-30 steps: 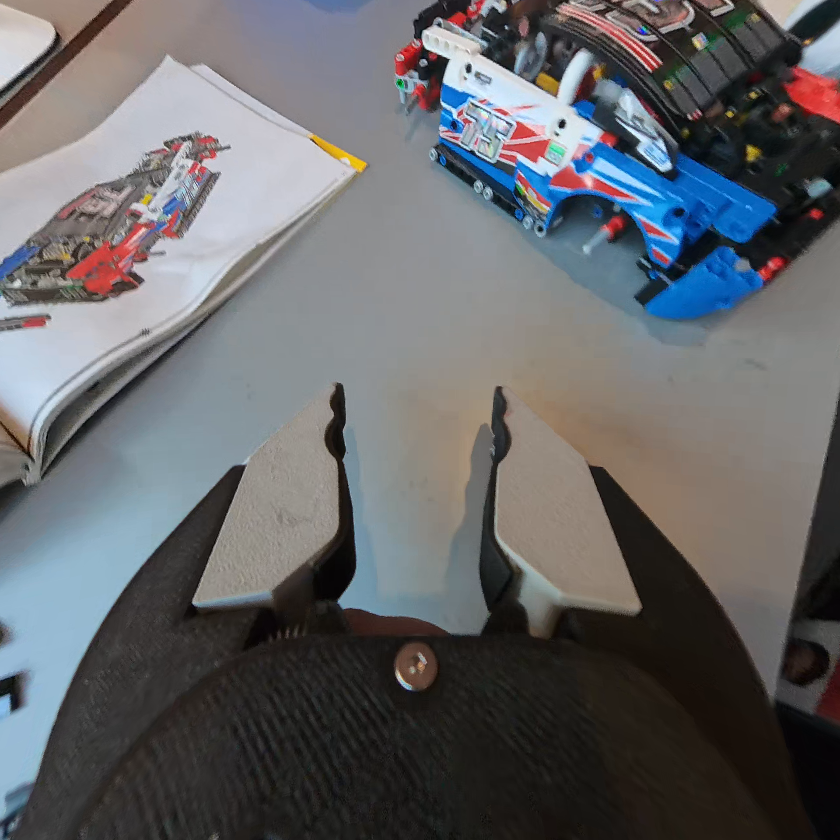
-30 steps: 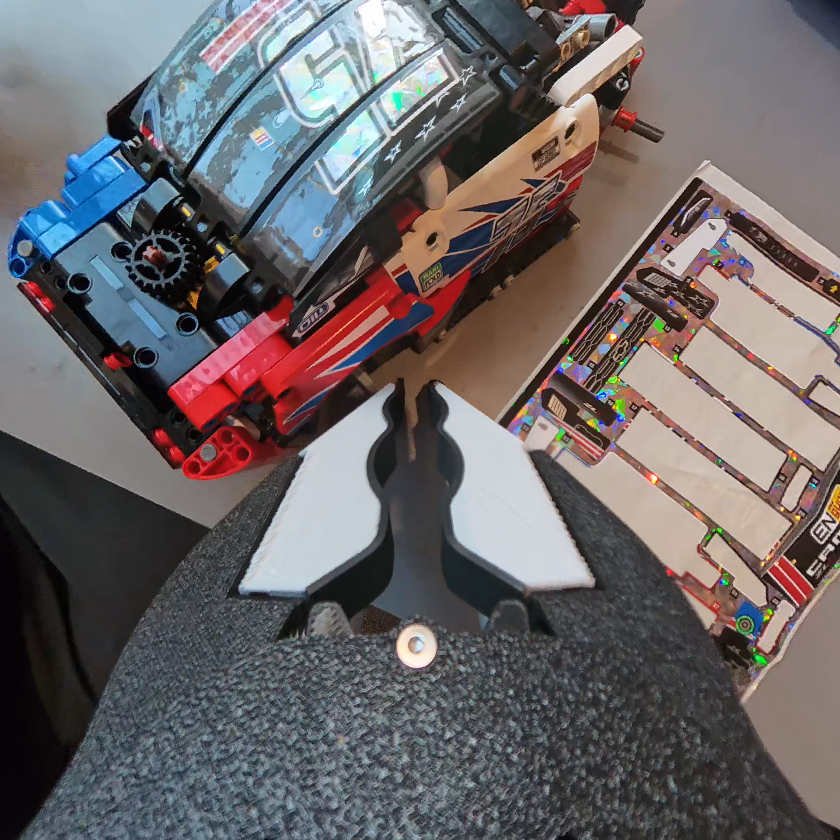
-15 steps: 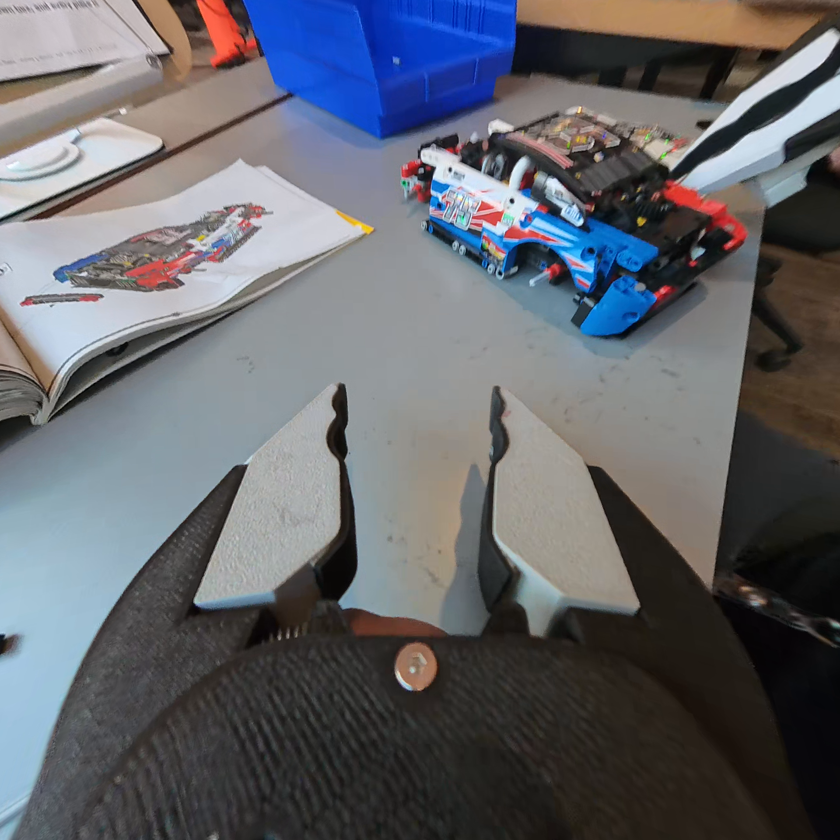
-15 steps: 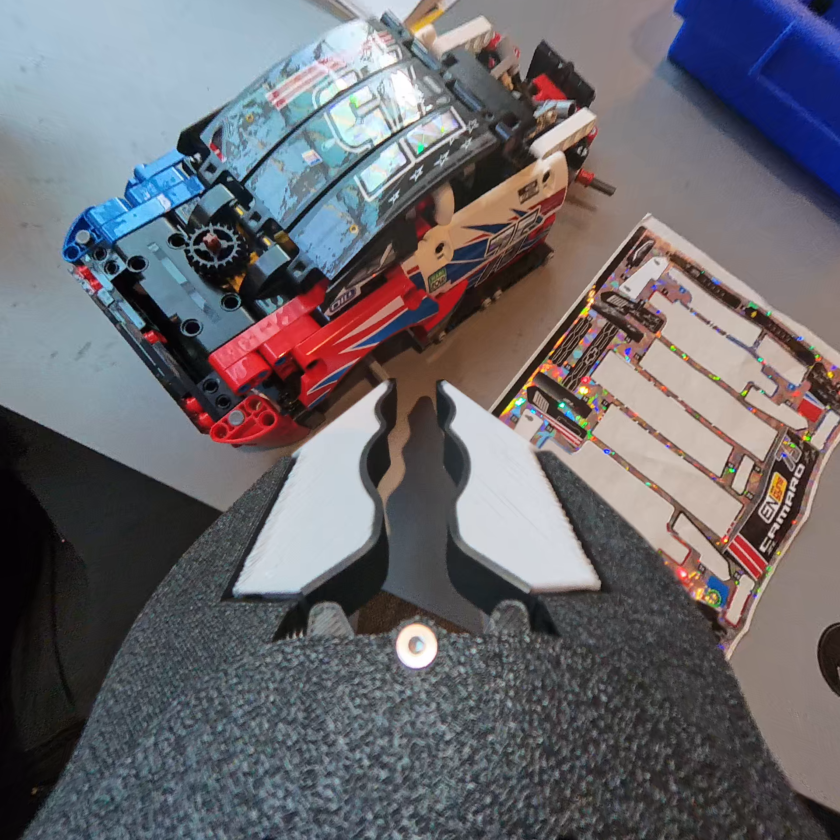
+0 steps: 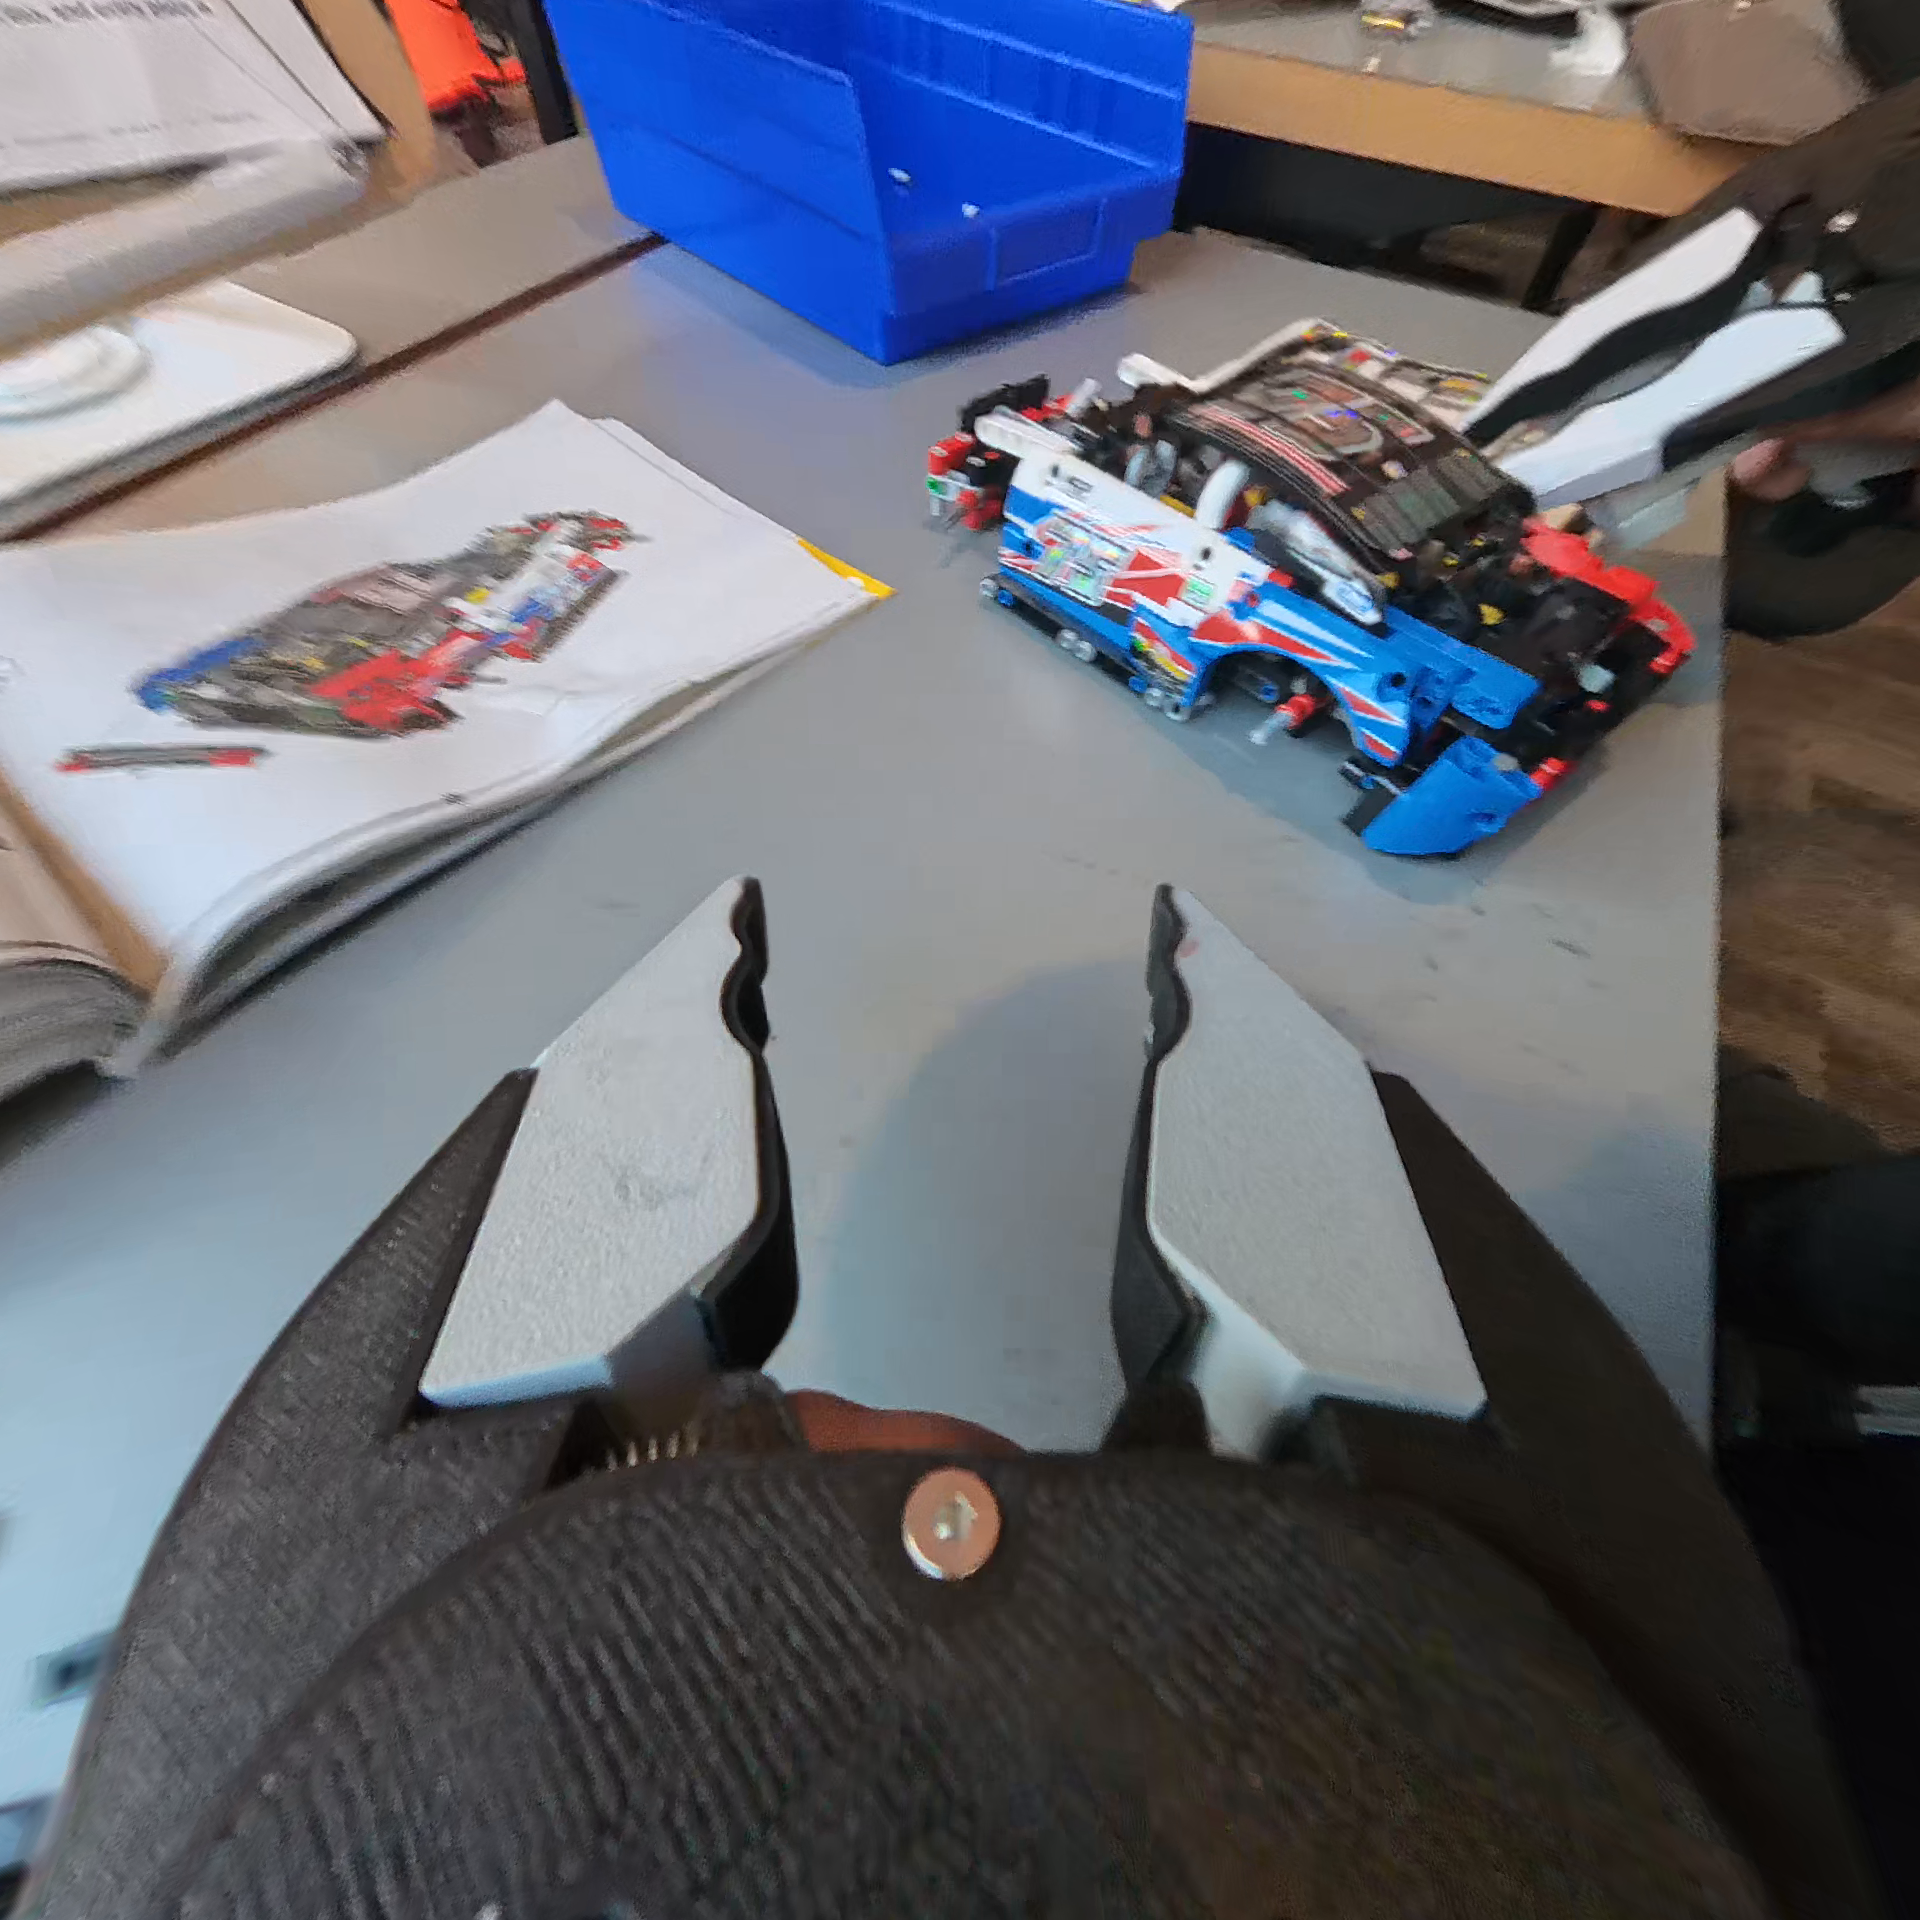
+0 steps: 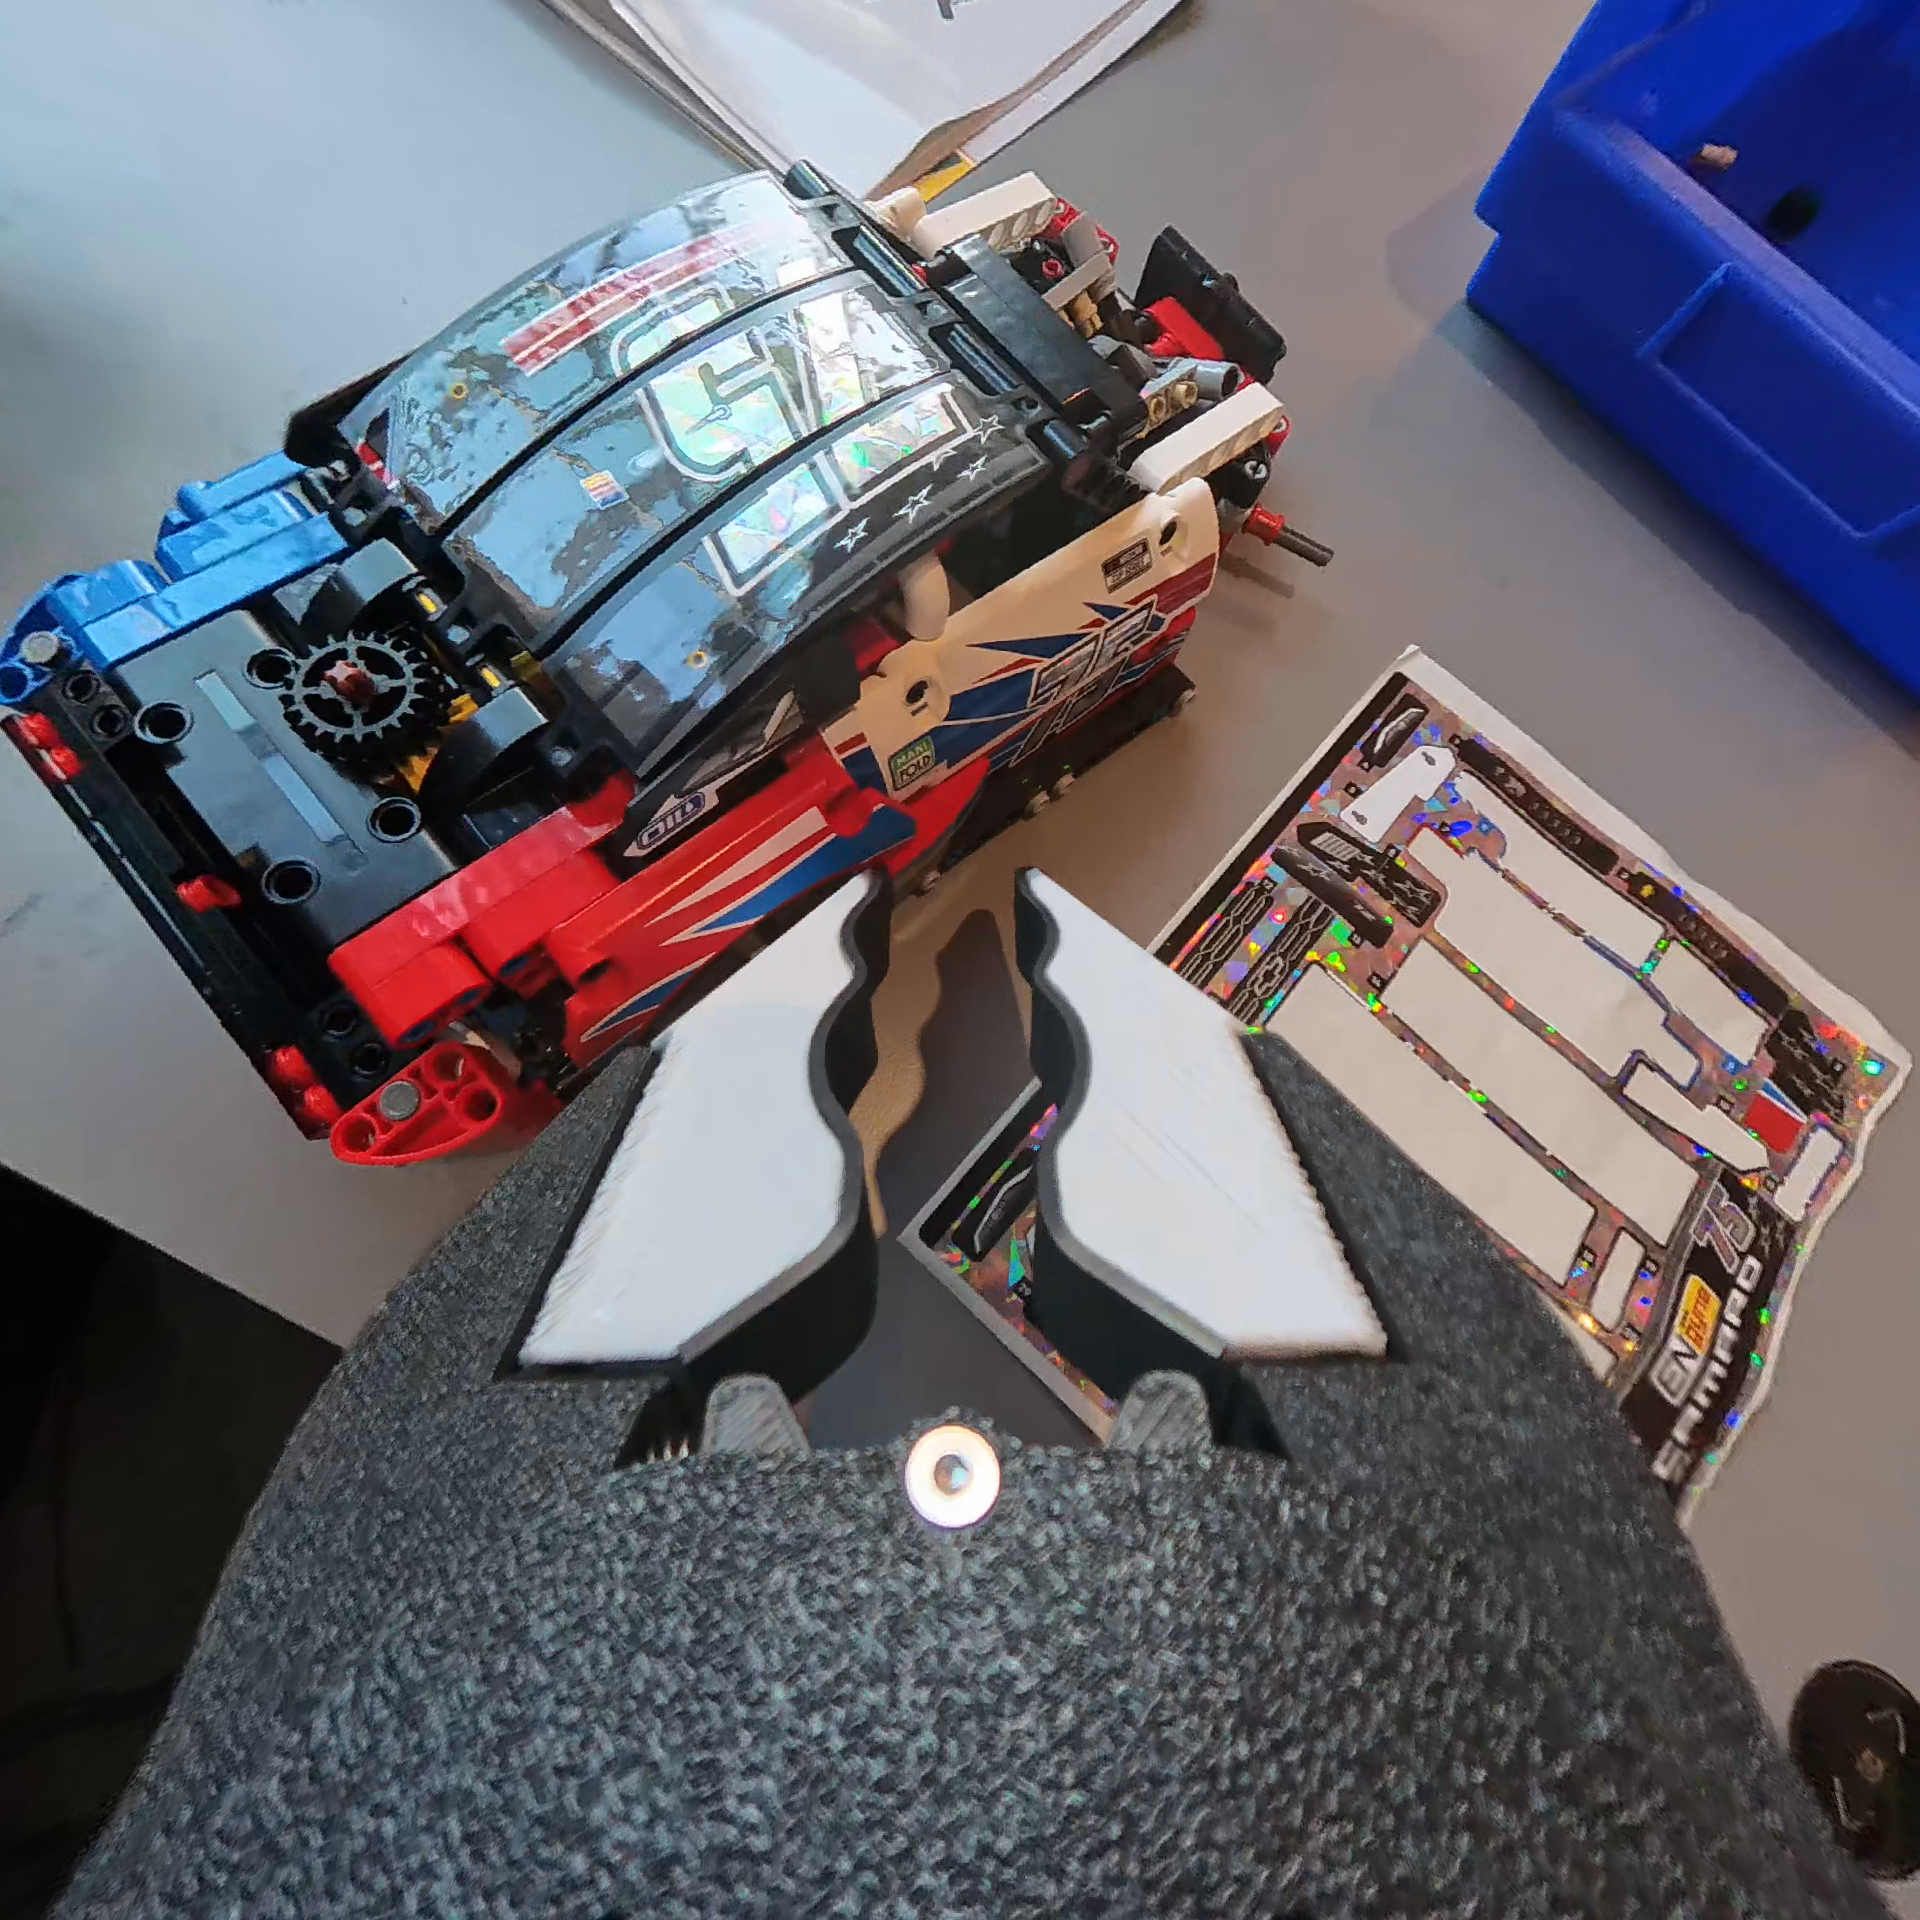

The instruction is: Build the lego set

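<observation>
Above the grey bench (image 5: 935, 790), the left tongs (image 5: 956, 914) stand wide apart, empty. Right tongs (image 6: 945, 904) are slightly parted, empty, wider than half a second ago and farther back from the lego car (image 6: 665, 623). Ahead-left of the right tongs, the car shows red, blue and white panels; sticker sheet (image 6: 1507, 1039) lies ahead-right.
</observation>
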Available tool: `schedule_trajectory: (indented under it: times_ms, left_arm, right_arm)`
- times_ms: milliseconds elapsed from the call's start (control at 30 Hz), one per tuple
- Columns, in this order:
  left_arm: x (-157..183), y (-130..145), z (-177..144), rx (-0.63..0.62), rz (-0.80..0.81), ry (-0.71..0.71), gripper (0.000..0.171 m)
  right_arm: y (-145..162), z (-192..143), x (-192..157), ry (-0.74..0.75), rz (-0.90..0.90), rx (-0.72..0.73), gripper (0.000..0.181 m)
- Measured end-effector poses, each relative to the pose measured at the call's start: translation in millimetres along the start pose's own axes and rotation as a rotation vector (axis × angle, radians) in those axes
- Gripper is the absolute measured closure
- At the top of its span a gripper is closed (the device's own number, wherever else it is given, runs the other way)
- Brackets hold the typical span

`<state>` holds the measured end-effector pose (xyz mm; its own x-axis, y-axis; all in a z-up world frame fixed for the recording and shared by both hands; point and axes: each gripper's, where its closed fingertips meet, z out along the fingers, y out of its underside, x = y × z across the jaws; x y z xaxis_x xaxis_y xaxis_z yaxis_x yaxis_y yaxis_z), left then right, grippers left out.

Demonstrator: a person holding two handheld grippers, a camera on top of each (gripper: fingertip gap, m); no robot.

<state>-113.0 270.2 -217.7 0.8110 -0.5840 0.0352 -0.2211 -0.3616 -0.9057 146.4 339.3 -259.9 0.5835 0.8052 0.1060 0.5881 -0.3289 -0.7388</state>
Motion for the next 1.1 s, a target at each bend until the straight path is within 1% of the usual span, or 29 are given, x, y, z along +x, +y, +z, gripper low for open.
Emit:
schedule_trajectory:
  times_ms: [67,100,167,233,400,533,633,767,967,1100]
  left_arm:
    - [-21.2,-10.7,-6.4,-0.006,0.021,-0.050,0.100]
    - [-31.9,-11.7,-8.6,-0.017,0.018,-0.077,0.100]
    - [-45.5,-7.0,-11.0,-0.034,-0.007,-0.113,0.101]
    - [-50.5,3.8,-10.5,-0.070,-0.042,-0.135,0.101]
    - [-40.1,27.6,-5.2,-0.118,-0.060,-0.149,0.103]
    - [-28.9,41.3,-2.5,-0.151,-0.058,-0.145,0.103]
    - [-23.3,42.5,-2.8,-0.145,-0.056,-0.142,0.104]
    - [-20.3,40.7,-3.2,-0.133,-0.028,-0.140,0.105]
    - [-16.2,39.7,-3.3,-0.119,-0.072,-0.072,0.105]
    - [-13.1,39.9,-2.5,-0.120,-0.106,-0.019,0.108]
  right_arm:
    - [1.0,-0.1,-3.4,-0.036,0.010,0.013,0.158]
    - [2.4,0.1,-2.9,-0.035,0.008,0.013,0.158]
    - [5.6,0.2,-1.3,-0.021,-0.005,0.008,0.158]
    - [6.5,-0.7,-2.3,-0.023,-0.008,0.021,0.158]
    - [5.2,-6.7,0.9,-0.001,-0.010,0.064,0.159]
    - [0.3,-10.5,5.8,0.009,0.009,0.109,0.159]
    - [-4.1,-12.7,14.4,0.041,0.029,0.153,0.160]
    - [-20.8,-20.9,32.2,0.103,0.081,0.269,0.159]
    - [-46.3,-28.2,62.3,0.229,0.135,0.432,0.158]
    - [-60.7,-23.5,80.1,0.317,0.142,0.500,0.156]
